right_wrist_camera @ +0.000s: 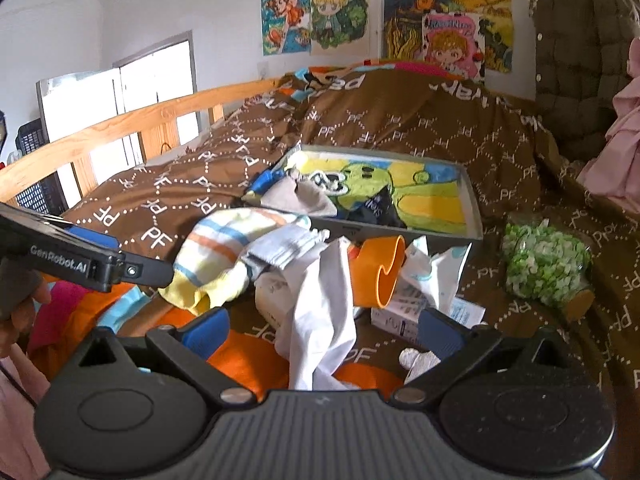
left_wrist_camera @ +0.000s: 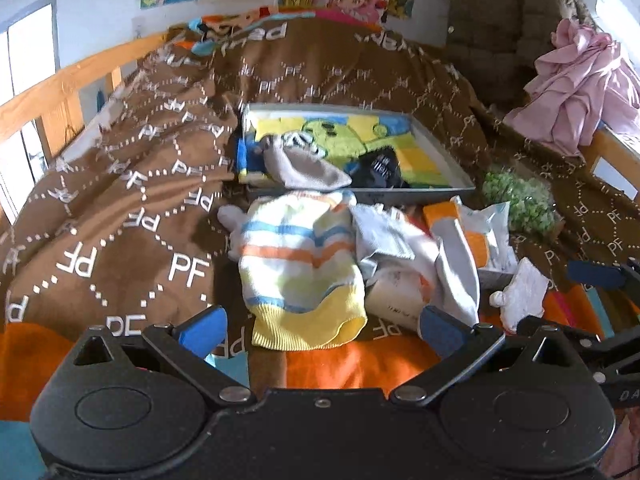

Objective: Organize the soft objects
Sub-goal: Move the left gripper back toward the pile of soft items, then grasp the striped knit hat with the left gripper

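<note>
Currently the task stands partly complete. The grey tray [left_wrist_camera: 440,152] rests on the brown blanket [left_wrist_camera: 132,208] and already contains a grey sock [left_wrist_camera: 304,168] and a dark sock [left_wrist_camera: 380,170], both lying on a cartoon-print cloth lining it.

Remaining items form a pile just in front of the tray's near wall: a striped knit hat [left_wrist_camera: 304,264], white socks [right_wrist_camera: 320,304], and an orange-and-grey sock [left_wrist_camera: 460,264]. Mixed in are non-soft articles: an orange curled plastic piece [right_wrist_camera: 380,272] and small cartons [right_wrist_camera: 400,320]. A green pom-pom bundle [right_wrist_camera: 544,264] lies apart, right of the tray.

Left gripper [left_wrist_camera: 322,326]: jaws spread, nothing held, positioned at the near edge of the hat. Right gripper [right_wrist_camera: 322,332]: jaws spread, empty, with the hanging white sock between its fingers but not clamped.

Judgement: most of the sorting remains.
</note>
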### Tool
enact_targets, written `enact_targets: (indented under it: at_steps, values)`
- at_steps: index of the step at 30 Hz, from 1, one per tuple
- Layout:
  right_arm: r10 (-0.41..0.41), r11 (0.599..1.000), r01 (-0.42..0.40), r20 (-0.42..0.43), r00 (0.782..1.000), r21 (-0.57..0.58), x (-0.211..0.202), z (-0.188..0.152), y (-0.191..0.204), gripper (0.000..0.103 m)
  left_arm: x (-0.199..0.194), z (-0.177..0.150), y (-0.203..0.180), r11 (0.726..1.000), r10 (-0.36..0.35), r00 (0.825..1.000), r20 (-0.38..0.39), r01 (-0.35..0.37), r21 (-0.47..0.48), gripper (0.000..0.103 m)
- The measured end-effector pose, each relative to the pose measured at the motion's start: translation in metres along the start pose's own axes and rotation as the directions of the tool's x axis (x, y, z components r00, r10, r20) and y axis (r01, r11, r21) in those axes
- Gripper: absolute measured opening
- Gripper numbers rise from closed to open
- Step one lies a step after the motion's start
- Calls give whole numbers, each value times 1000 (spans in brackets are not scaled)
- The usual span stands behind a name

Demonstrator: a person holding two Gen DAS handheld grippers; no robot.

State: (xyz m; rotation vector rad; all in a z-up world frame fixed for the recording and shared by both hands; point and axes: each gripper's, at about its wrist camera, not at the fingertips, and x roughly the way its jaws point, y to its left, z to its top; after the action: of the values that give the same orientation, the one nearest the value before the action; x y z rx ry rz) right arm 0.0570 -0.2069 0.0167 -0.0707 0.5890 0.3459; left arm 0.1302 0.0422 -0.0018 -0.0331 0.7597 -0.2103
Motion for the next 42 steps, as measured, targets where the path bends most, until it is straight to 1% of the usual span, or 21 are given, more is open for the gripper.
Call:
enact_targets:
  at_steps: [3,5,10,18,20,23,25,28,30,33,35,36,37,38,39,41,42]
  values:
    - [9,1000,-9,-24,1000,2,6,-2,0,103,11,2,6,1000,-6,1000,-26,5,-29,102]
    - [16,1000,-15,-41,999,3,10,-2,0,103,19,4,8,1000,-7,999,-34,7,-22,102]
    - [35,999,-34,-80,996,11,24,-3,0,103,41,11,9,999,-19,998,-57,21,35,102]
    - [21,999,-15,-115,993,49,47,-3,-6,102,78,20,9,985,-48,995,-84,61,160,102]
    - [19,998,-12,-123,992,60,54,-2,-7,100,87,22,10,982,-48,995,-87,63,181,102]
    - [23,998,-13,-137,990,69,65,-2,-8,97,101,25,13,984,-53,992,-111,71,165,102]
    - [30,998,-20,-145,989,67,70,-1,-8,95,108,28,16,986,-77,988,-132,95,139,101]
    - [33,998,-24,-167,985,57,77,-2,-5,90,112,30,19,985,-103,986,-135,119,121,95]
    - [38,998,-29,-182,983,52,80,-3,-3,88,114,31,20,986,-99,984,-146,117,121,93]
    - [42,998,-34,-198,979,44,85,-4,0,80,116,32,23,988,-92,983,-158,110,105,86]
    - [43,999,-36,-202,978,40,86,-5,1,73,116,33,24,990,-88,983,-164,105,98,75]
    - [42,999,-35,-202,978,39,86,-5,2,71,116,33,25,991,-79,983,-167,96,94,72]
    - [39,999,-32,-202,979,37,86,-5,2,66,117,33,26,992,-71,982,-173,87,90,66]
    - [36,999,-29,-202,979,37,86,-4,2,61,118,33,27,993,-66,982,-178,82,86,62]
    - [34,999,-27,-202,979,37,85,-4,1,59,118,33,28,994,-59,981,-183,75,81,56]
    - [33,999,-26,-203,979,39,85,-4,1,51,119,34,30,996,-41,981,-189,57,76,46]
    - [34,999,-27,-203,978,40,85,-4,0,49,119,34,32,996,-37,981,-192,51,68,44]
